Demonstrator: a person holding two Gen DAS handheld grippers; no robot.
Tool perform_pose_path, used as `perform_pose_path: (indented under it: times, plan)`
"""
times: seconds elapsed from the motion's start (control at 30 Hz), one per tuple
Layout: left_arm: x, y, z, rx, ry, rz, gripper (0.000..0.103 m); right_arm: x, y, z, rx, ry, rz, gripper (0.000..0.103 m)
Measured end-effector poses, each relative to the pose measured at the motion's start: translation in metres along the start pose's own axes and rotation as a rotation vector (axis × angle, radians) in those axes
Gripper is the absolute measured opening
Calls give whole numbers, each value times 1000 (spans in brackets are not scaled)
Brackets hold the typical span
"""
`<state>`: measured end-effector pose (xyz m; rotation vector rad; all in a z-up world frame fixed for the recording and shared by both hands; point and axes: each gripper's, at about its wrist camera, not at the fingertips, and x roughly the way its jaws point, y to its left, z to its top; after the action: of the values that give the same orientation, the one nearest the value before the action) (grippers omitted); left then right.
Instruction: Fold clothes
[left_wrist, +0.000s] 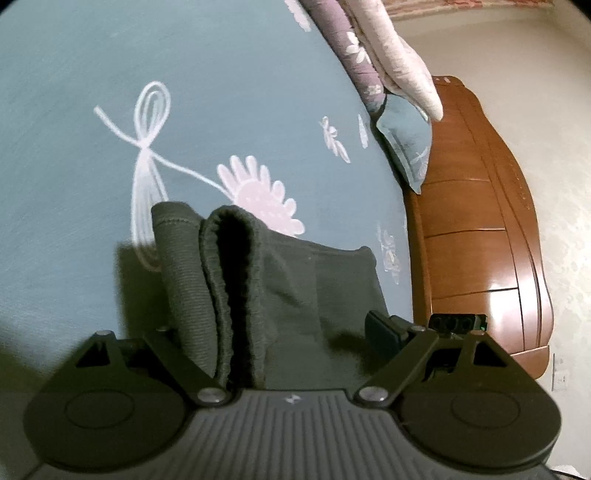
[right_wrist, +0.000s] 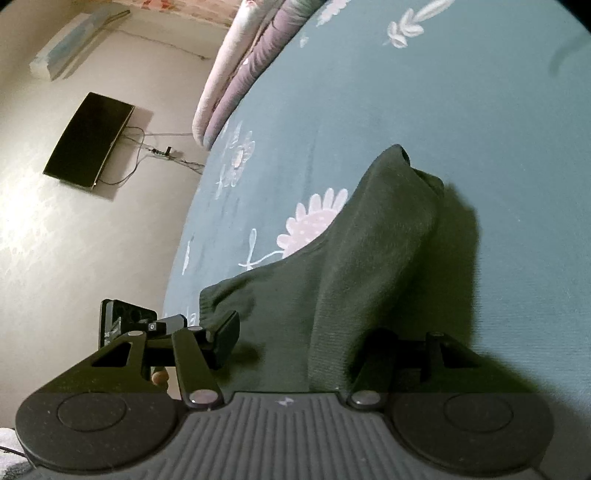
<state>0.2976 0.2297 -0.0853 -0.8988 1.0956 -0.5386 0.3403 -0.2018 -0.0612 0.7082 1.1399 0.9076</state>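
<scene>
A dark olive-green knit garment (left_wrist: 295, 280) lies on a teal bedspread with pink flowers (left_wrist: 221, 92). In the left wrist view its ribbed cuff or hem (left_wrist: 236, 288) bunches up between my left gripper's (left_wrist: 273, 332) spread fingers; only the right finger (left_wrist: 384, 332) shows, the left is hidden by cloth. In the right wrist view the same garment (right_wrist: 369, 258) drapes up in a ridge over the right gripper (right_wrist: 303, 339), whose fingers (right_wrist: 225, 336) stand wide apart with cloth between them. Neither pair of pads is seen pinching the fabric.
The bed's wooden frame (left_wrist: 480, 221) runs along the right edge in the left view, with folded quilts and a pillow (left_wrist: 402, 147) at its end. In the right view a wall-mounted black screen (right_wrist: 88, 140) and cables hang beyond the bed edge.
</scene>
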Motion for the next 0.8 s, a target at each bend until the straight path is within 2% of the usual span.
perform_pose_path:
  times: [0.13,0.23,0.4,0.5,0.7,0.8]
  plan:
    - [2,-12,2,39,5,14,86,-2,9,-3,-19,-7,-8,62]
    - [5,-14,2,54,12,19,86,-8,1,-8,-9,-7,-7,62]
    - [18,6,3,9,56,68,86,5,-22,-11,50,15,5,71]
    - [24,13,1,-10,79,98,86,20,-34,-12,83,40,-4,71]
    - [5,-2,2,6,56,6,86,15,-22,-12,71,16,62,71]
    - [5,-14,3,22,56,5,86,6,-13,-13,56,-3,70,71]
